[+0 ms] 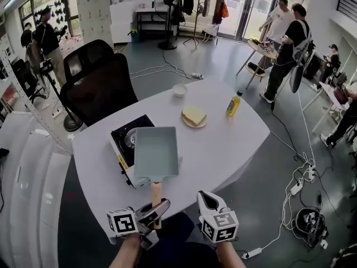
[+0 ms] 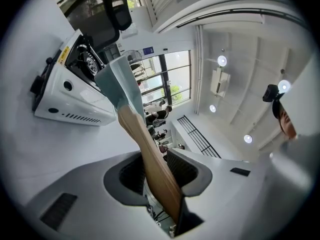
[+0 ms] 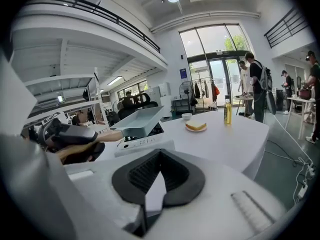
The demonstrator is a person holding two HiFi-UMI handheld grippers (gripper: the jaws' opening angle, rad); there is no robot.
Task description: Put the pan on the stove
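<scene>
stove: white-bodied, black-topped portable gas unit; it is sitting on the round white table.
pan: pale blue-grey rectangular metal pan; it is lying tilted over the right half of the stove and overhanging the stove's right edge. Contact with the burner cannot be confirmed.
wooden handle: it is projecting from the pan past the near edge of the stove, toward the person.
left gripper: its jaws are clamping the wooden handle, just in front of the stove.
right gripper: its jaws are meeting at the tips with nothing between them; it is hovering in front of the stove and to its right, apart from the handle.
other items: a plate with bread, a yellow bottle and a small white bowl are standing beyond the stove, to its right.
</scene>
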